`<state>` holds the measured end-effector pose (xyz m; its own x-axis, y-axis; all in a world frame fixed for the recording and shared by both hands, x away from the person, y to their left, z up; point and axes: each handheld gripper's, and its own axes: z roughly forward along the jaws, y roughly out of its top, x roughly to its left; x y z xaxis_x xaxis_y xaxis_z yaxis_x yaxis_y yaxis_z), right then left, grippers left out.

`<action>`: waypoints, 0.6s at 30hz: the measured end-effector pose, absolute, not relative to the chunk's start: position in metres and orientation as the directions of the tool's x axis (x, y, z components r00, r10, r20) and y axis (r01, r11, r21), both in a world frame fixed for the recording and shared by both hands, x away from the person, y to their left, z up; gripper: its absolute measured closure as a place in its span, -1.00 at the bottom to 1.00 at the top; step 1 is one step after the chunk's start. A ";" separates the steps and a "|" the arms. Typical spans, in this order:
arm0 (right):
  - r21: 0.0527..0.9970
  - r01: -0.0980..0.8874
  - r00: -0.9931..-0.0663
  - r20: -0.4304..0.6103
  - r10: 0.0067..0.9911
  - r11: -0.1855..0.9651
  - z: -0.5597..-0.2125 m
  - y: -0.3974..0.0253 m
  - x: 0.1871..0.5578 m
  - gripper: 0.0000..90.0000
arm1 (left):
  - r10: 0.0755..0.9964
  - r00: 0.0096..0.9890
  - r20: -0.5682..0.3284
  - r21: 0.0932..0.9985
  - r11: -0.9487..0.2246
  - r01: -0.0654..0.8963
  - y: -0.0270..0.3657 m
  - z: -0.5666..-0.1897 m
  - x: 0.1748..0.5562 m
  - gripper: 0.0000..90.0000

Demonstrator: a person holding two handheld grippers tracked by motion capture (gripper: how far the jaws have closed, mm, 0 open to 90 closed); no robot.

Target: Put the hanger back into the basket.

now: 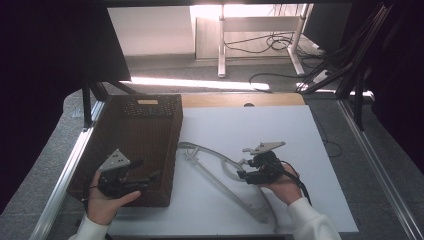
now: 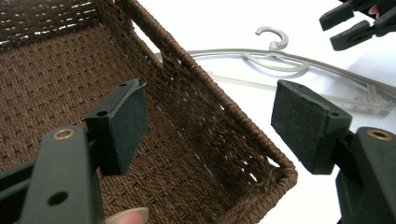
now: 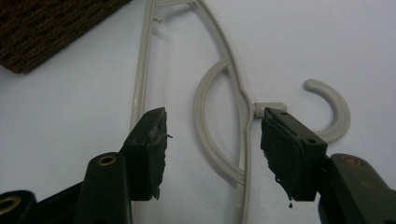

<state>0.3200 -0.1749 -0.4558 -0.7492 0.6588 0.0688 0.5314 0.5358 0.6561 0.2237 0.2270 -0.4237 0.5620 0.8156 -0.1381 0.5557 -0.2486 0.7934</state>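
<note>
Flat on the white-topped bench (image 1: 280, 125): a pale grey plastic clothes hanger (image 1: 220, 175) (image 2: 299, 63) (image 3: 233, 140), lying just beside the right wall of a dark brown woven rectangular basket (image 1: 145, 125) (image 2: 196, 93) (image 3: 42, 32). Hanger's hook end turned toward the right hand, its long arms running from near the basket's right wall down toward the near bench edge.

Left tool (image 1: 131, 172) (image 2: 210, 126) held in the left hand (image 1: 105, 200) over the near part of the basket, jaws spread wide apart with nothing between them. One pad (image 2: 126, 121) over the basket's woven floor, the other pad (image 2: 303, 121) out past the basket's right wall, above the white surface. Near right corner of the basket below the gap.

Right tool (image 1: 245, 170) (image 2: 350, 23) (image 3: 212, 149) held in the right hand (image 1: 282, 187), hovering at the hanger's neck, jaws wide apart and gripping nothing. In the right gripper view, neck and inner curved bar of the hanger lie in the gap between the two worn black pads (image 3: 154, 149), hook curling just beyond the right-hand pad. Cannot tell whether either pad touches the plastic.

Grey three-cornered plate on top of each tool. White sleeve (image 1: 310, 222) on the right forearm.
</note>
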 end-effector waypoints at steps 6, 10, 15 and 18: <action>0.605 0.569 -0.729 0.058 0.682 0.557 -0.464 -0.168 0.335 0.03 | 0.815 0.564 -0.135 0.794 -0.252 0.554 0.226 -0.424 0.224 -0.40; 0.553 0.603 -0.717 0.059 0.694 0.575 -0.479 -0.164 0.350 0.04 | 0.816 0.562 -0.135 0.794 -0.251 0.554 0.226 -0.424 0.224 -0.40; 0.496 0.625 -0.704 0.023 0.710 0.603 -0.493 -0.160 0.359 0.10 | 0.817 0.560 -0.136 0.793 -0.249 0.556 0.227 -0.424 0.224 -0.40; 0.471 0.633 -0.701 0.011 0.713 0.614 -0.497 -0.159 0.362 0.16 | 0.818 0.559 -0.136 0.792 -0.249 0.557 0.228 -0.425 0.224 -0.40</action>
